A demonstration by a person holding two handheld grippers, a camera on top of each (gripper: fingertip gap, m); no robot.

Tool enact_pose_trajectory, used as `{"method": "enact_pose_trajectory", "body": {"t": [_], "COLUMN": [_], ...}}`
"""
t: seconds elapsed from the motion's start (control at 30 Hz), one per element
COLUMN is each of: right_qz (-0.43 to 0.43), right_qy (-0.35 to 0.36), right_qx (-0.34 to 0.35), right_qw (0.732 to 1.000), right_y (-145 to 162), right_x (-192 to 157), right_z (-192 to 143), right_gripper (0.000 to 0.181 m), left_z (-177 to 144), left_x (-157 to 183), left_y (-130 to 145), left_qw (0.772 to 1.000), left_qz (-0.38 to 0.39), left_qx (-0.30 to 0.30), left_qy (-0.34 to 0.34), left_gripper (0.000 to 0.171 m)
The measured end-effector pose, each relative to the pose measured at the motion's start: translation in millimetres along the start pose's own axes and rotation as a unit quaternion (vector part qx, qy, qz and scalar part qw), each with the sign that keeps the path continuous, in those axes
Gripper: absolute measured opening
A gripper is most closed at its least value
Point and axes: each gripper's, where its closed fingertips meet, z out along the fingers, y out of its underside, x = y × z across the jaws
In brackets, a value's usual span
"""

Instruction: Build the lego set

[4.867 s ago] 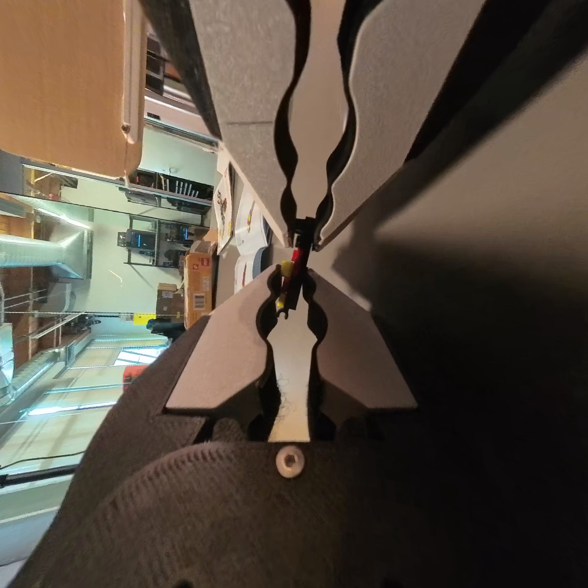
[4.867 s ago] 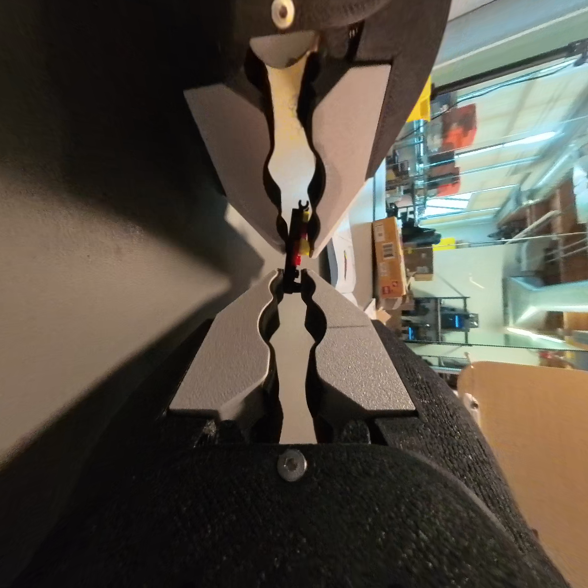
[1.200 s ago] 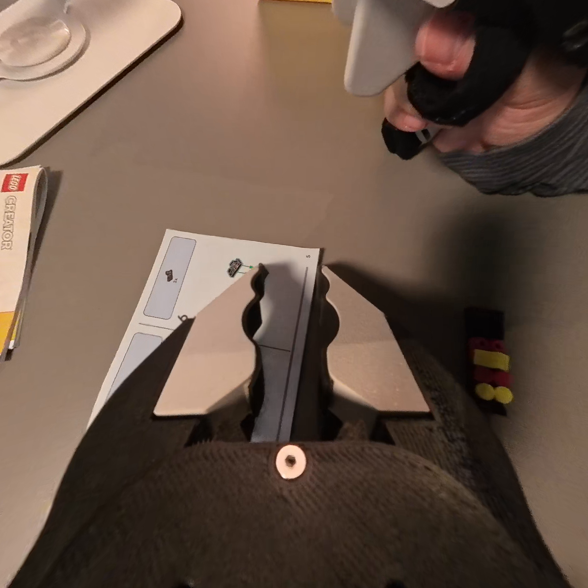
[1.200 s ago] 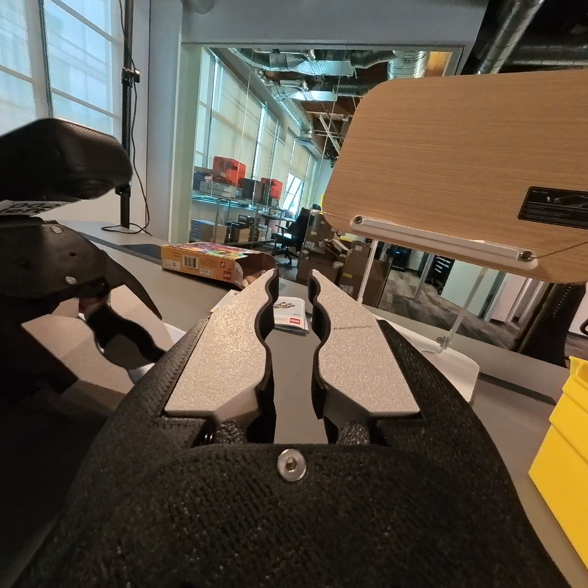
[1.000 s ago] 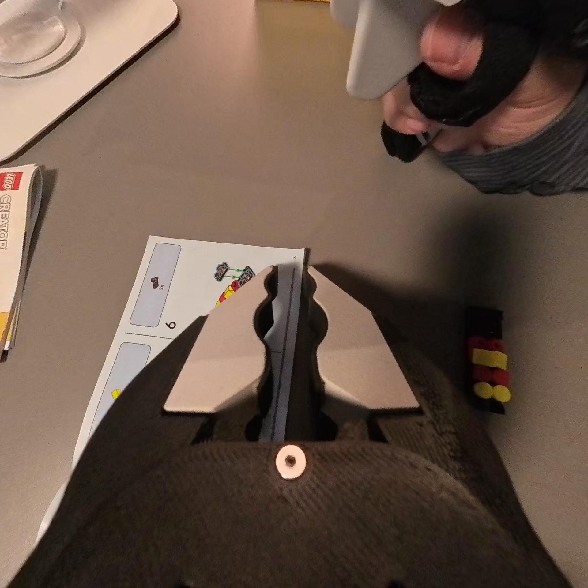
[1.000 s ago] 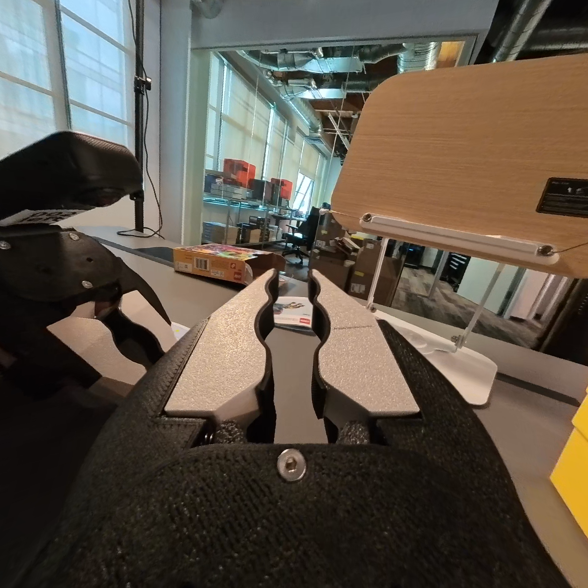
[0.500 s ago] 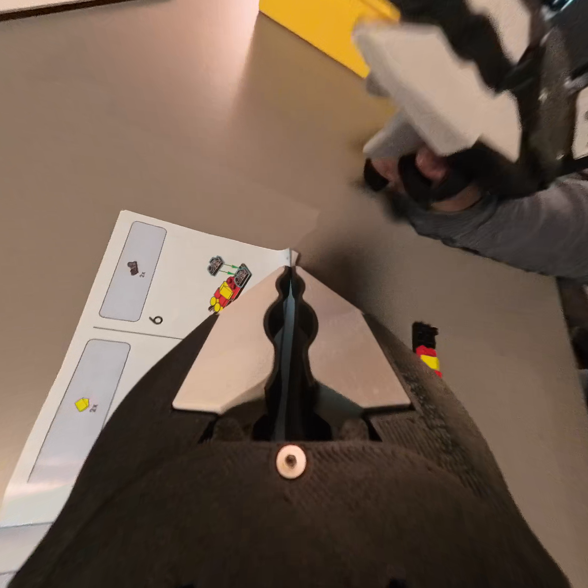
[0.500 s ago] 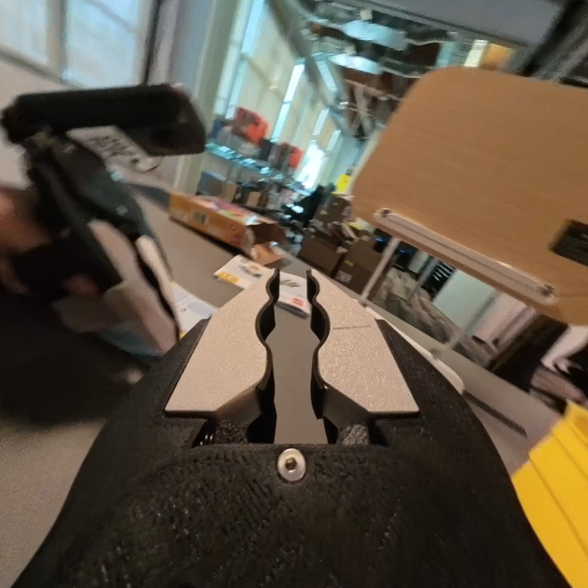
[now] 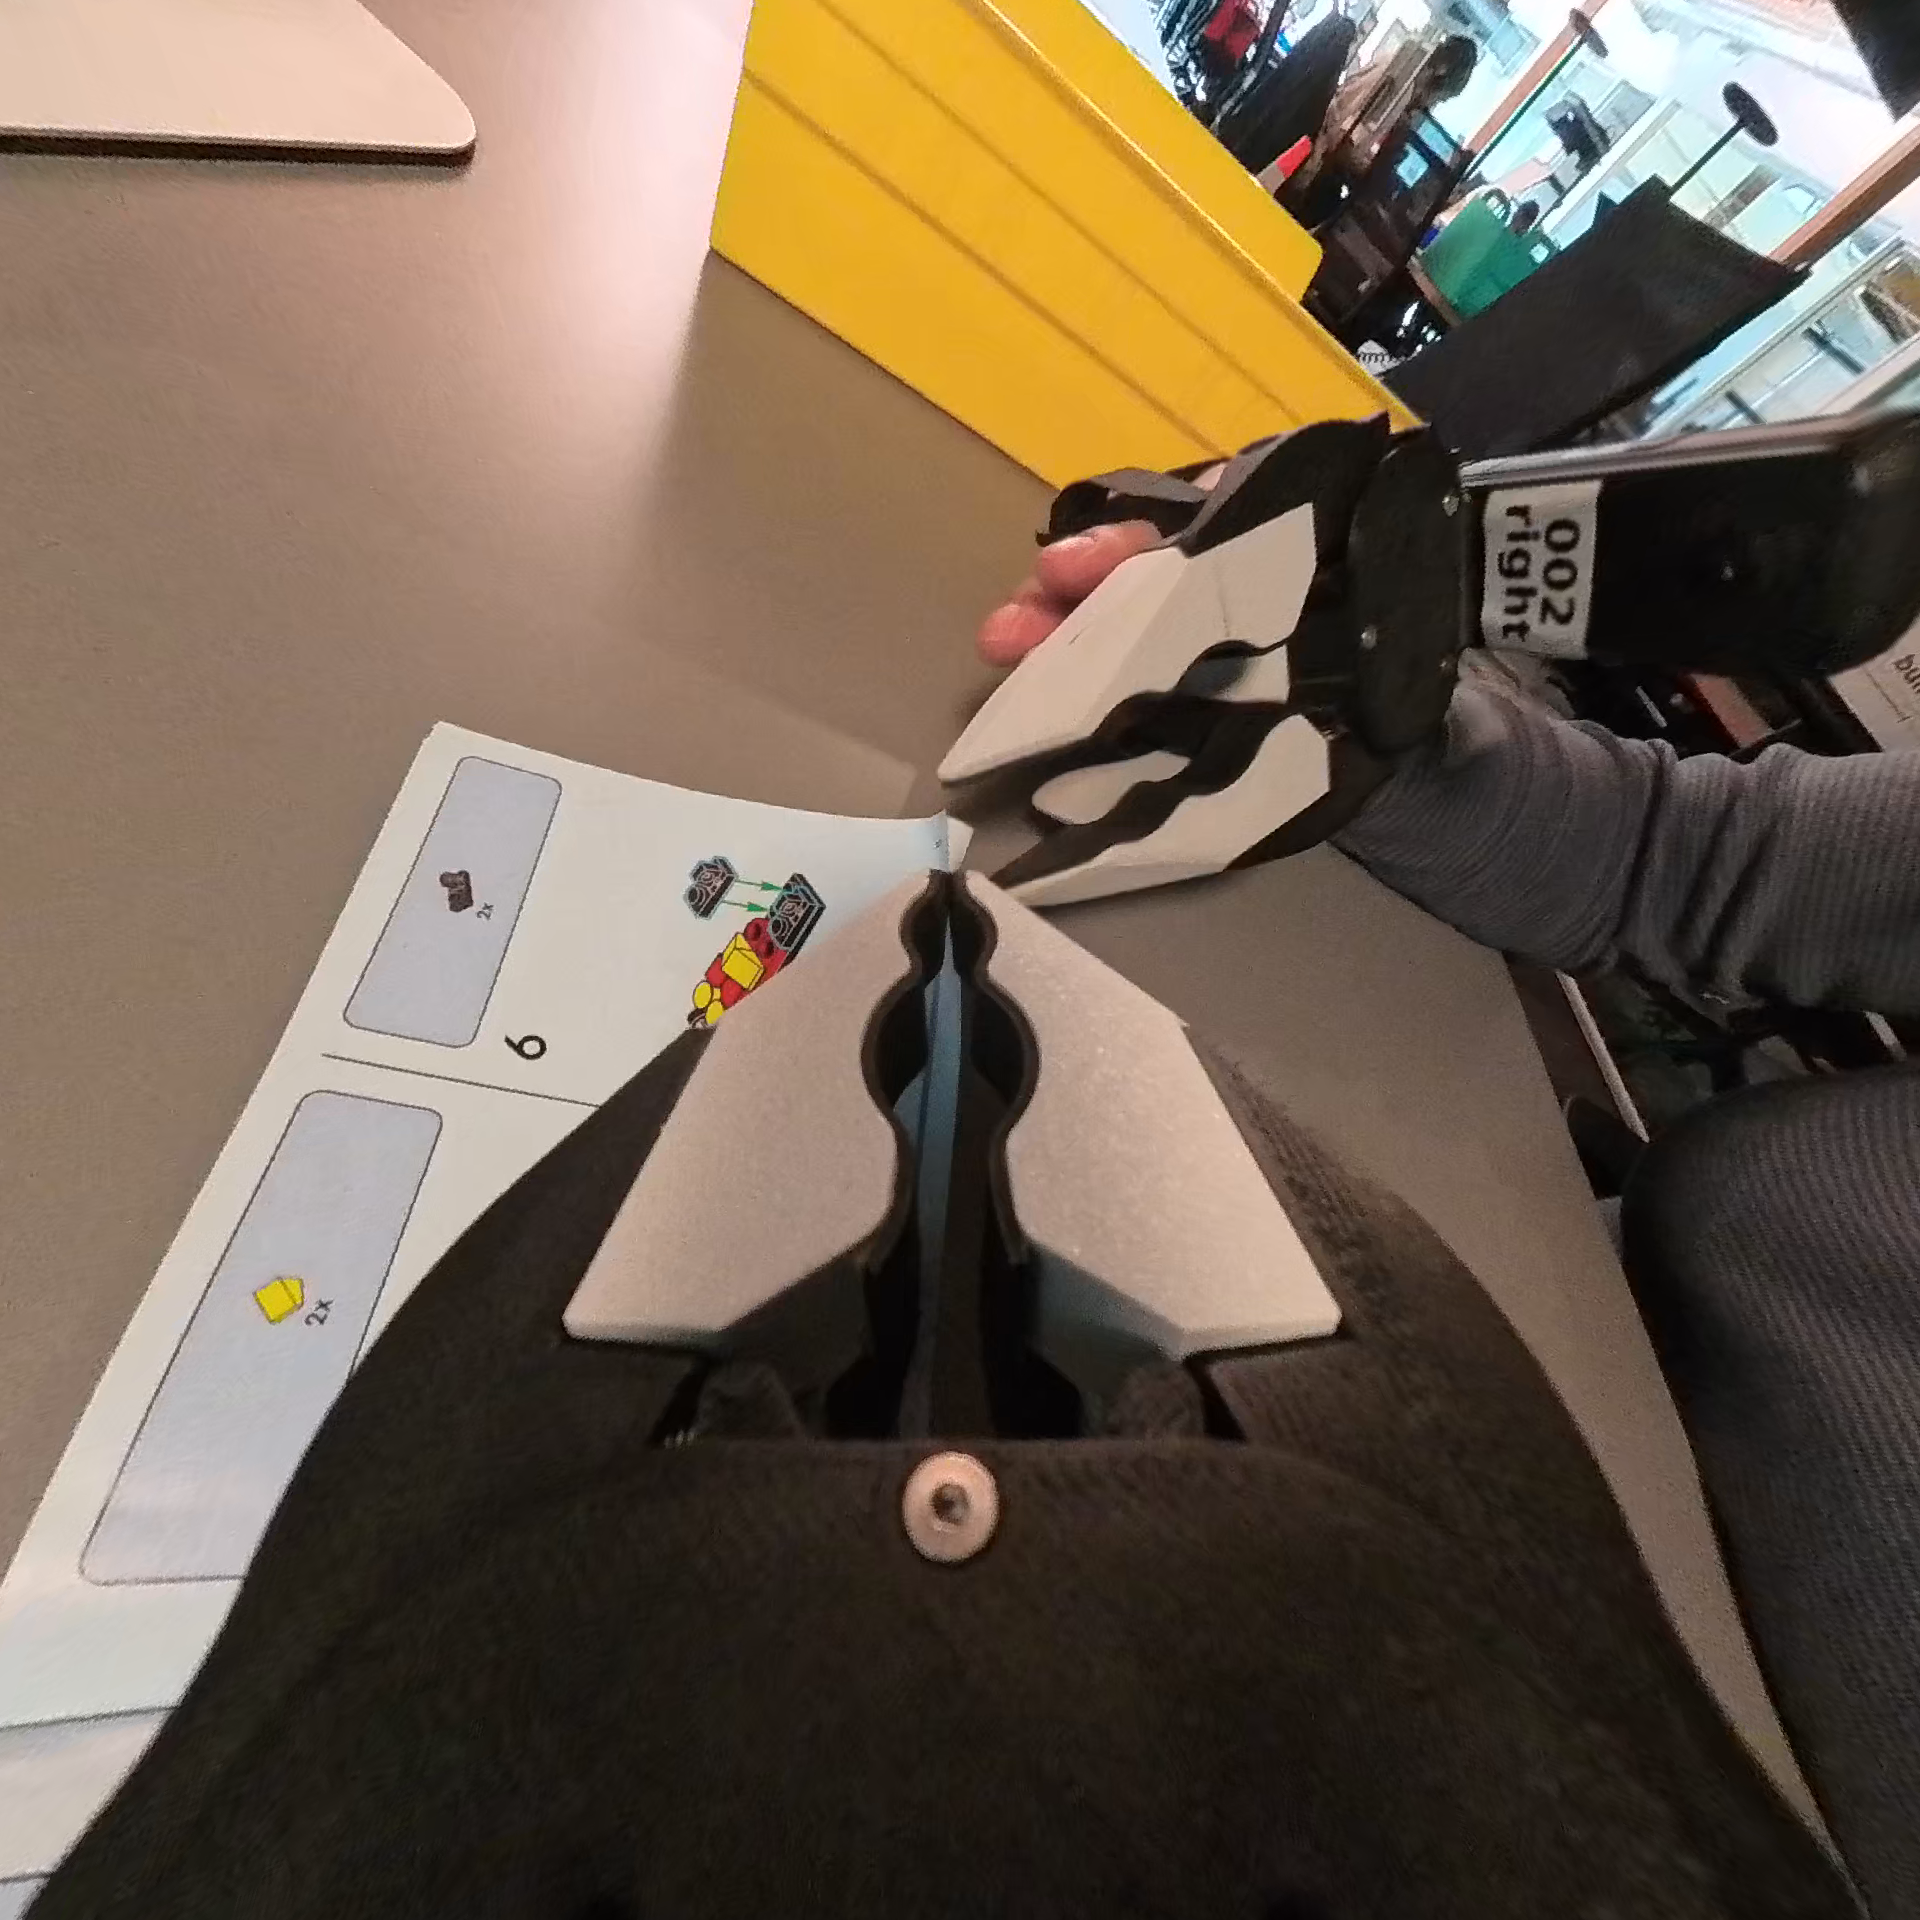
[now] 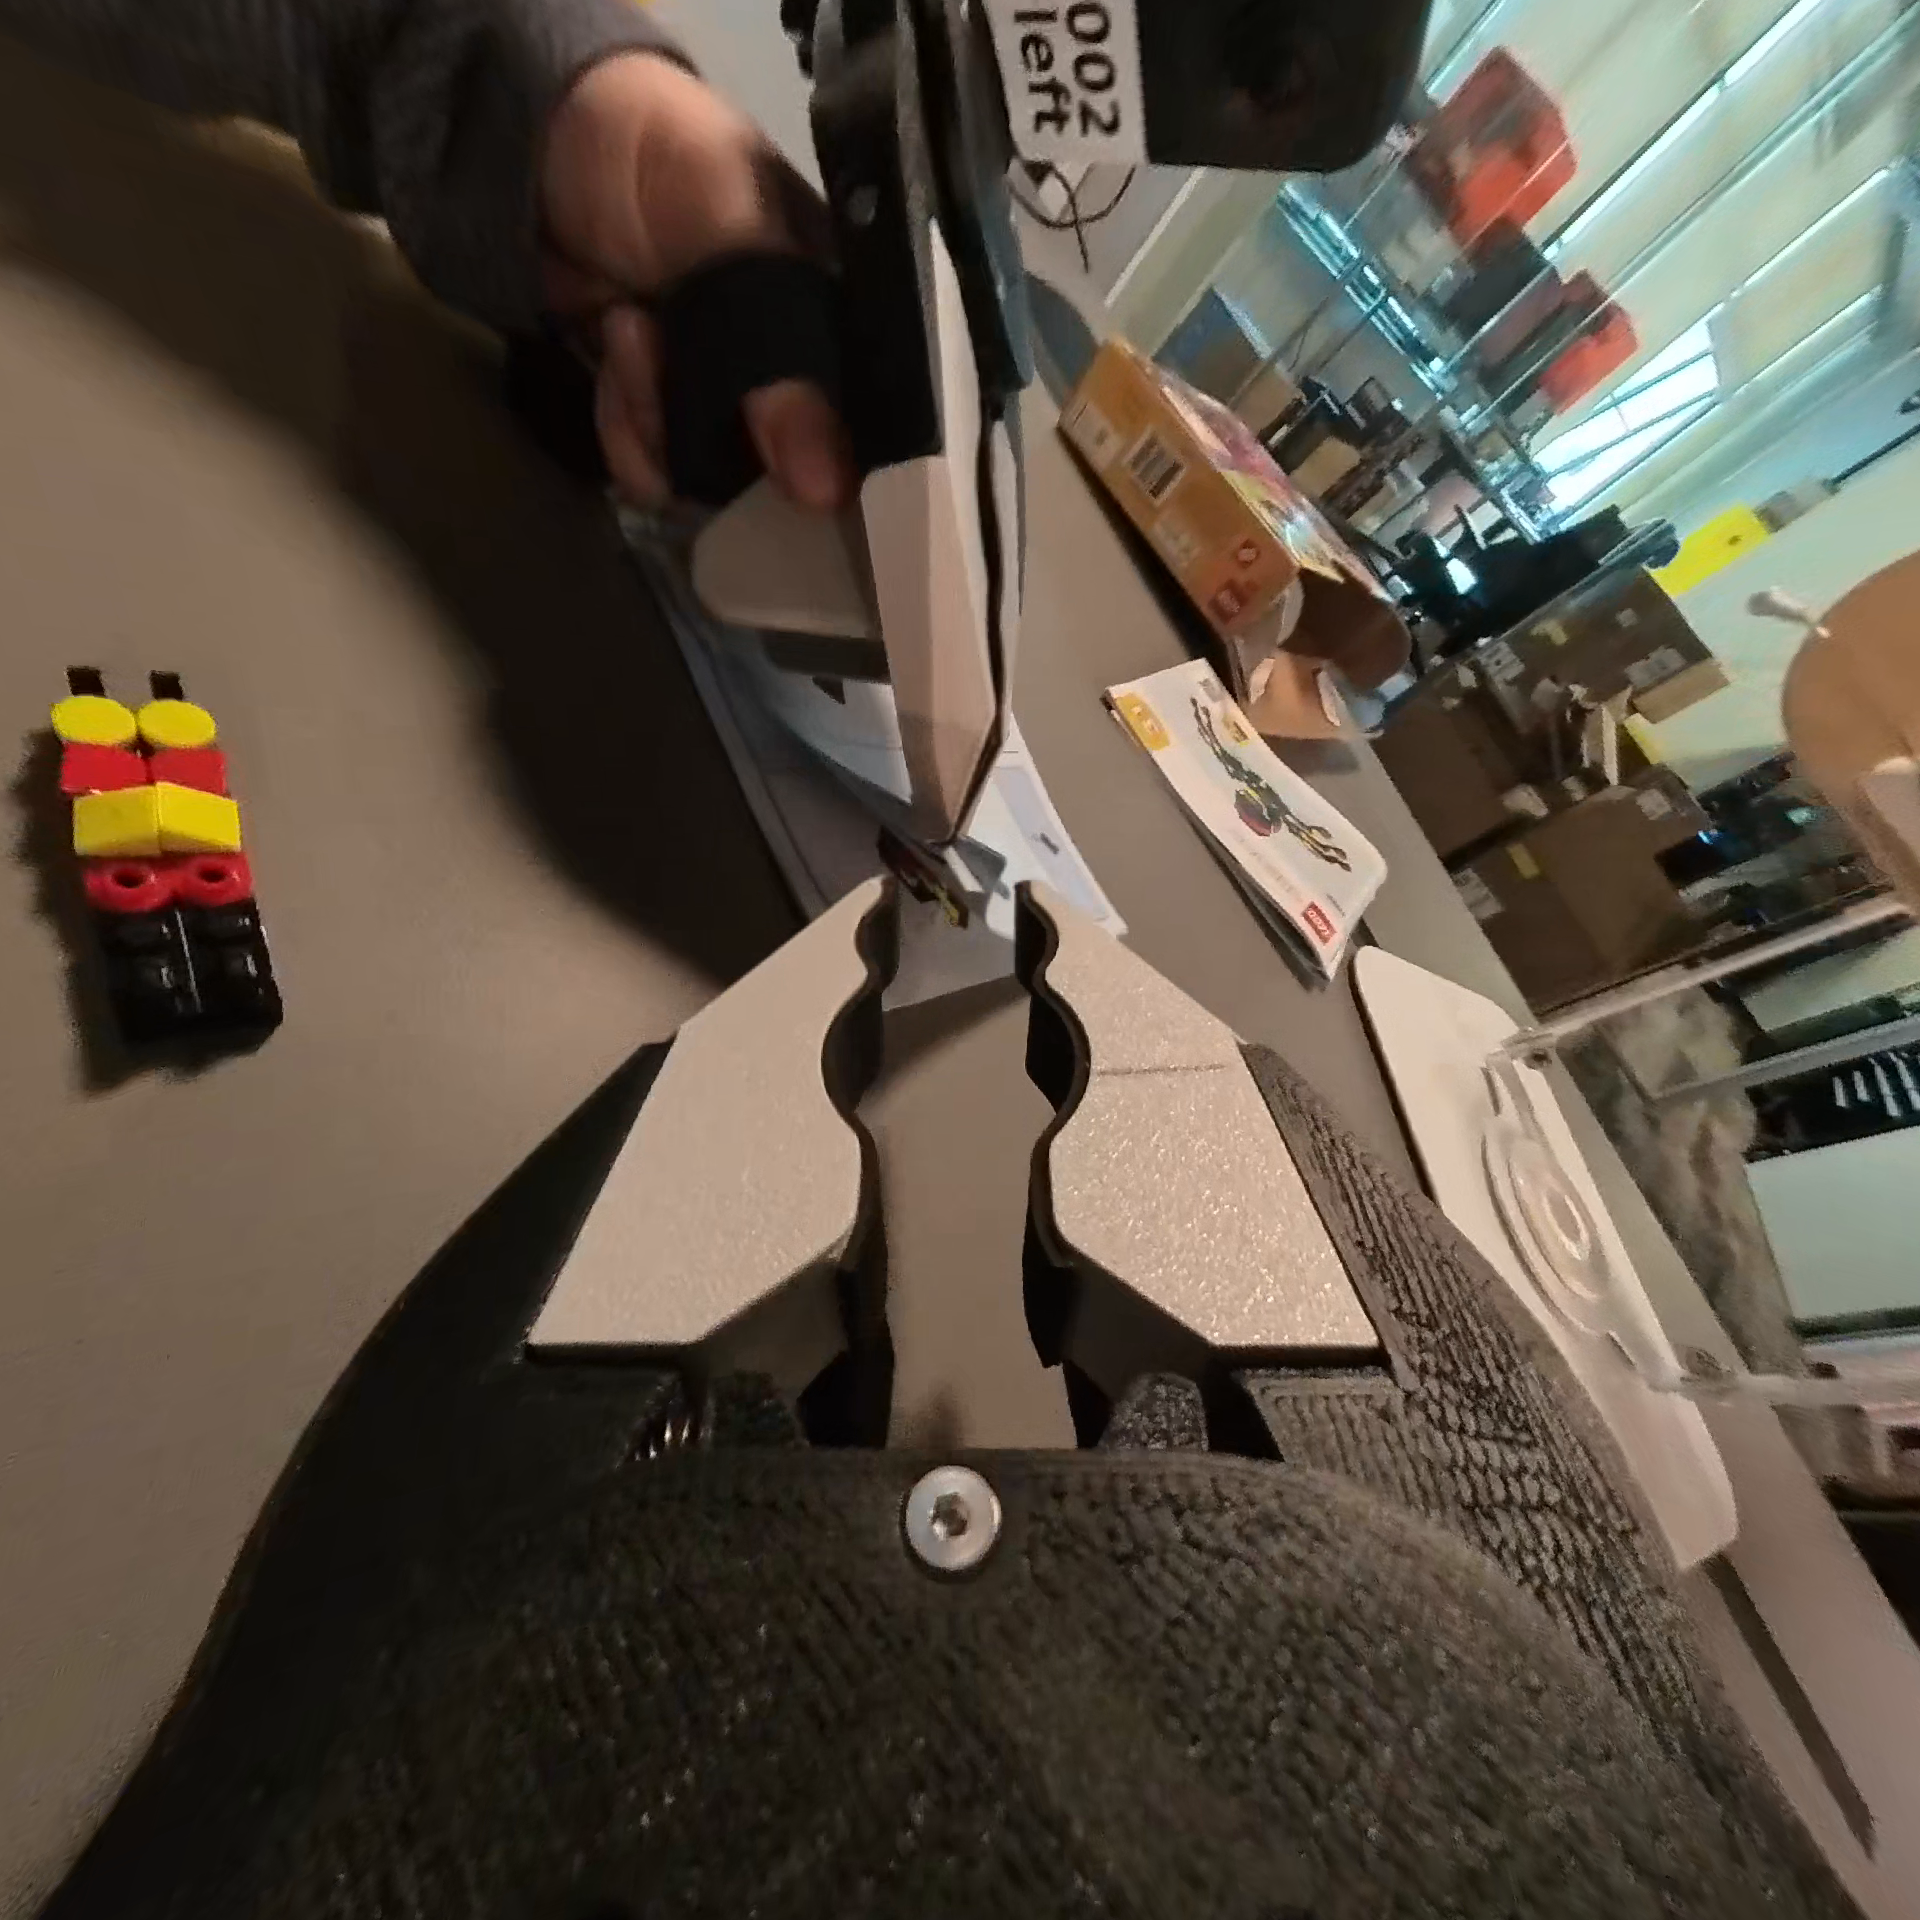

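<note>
My left gripper (image 9: 948,881) is shut on the right edge of a pale instruction page (image 9: 582,935) and holds that edge lifted off the grey table (image 9: 312,468). My right gripper (image 10: 951,896) is open and empty, its tips right at the lifted page corner (image 10: 1049,831). In the left wrist view the right gripper (image 9: 977,826) comes in from the right with its jaws parted. In the right wrist view the left gripper (image 10: 951,826) hangs from above. The black, red and yellow lego build (image 10: 166,852) lies flat on the table, left of both grippers.
A yellow bin (image 9: 987,260) stands at the back of the table. A folded booklet (image 10: 1247,810) and an orange lego box (image 10: 1195,499) lie beyond the page. A white stand base (image 10: 1455,1143) with a clear holder sits to the right. Only a small space, under 4 cm, lies between the two pairs of fingers.
Both grippers held the lego build, which now lies on the table. My left gripper has closed on the page edge and lifted it. My right gripper has swung down to the page corner.
</note>
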Motion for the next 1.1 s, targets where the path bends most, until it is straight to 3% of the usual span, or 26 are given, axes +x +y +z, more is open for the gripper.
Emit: {"method": "enact_pose_trajectory", "body": {"t": [0.93, 1.1], "right_qz": [0.002, -0.005], "right_qy": [-0.021, -0.011], "right_qx": [-0.006, -0.005], "right_qw": [1.000, 1.000], "right_y": [1.9, 2.6], "right_x": [-5.4, -3.3], "right_z": [0.2, -0.3], "right_gripper": [0.012, 0.003], "left_z": [3.0, 4.0], "left_x": [0.9, 2.2], "left_y": [4.3, 6.1], "left_qw": [1.000, 1.000], "left_qz": [0.008, 0.009], "left_qx": [-0.016, -0.022], "left_qy": [-0.004, -0.001], "left_gripper": [0.000, 0.000]}}
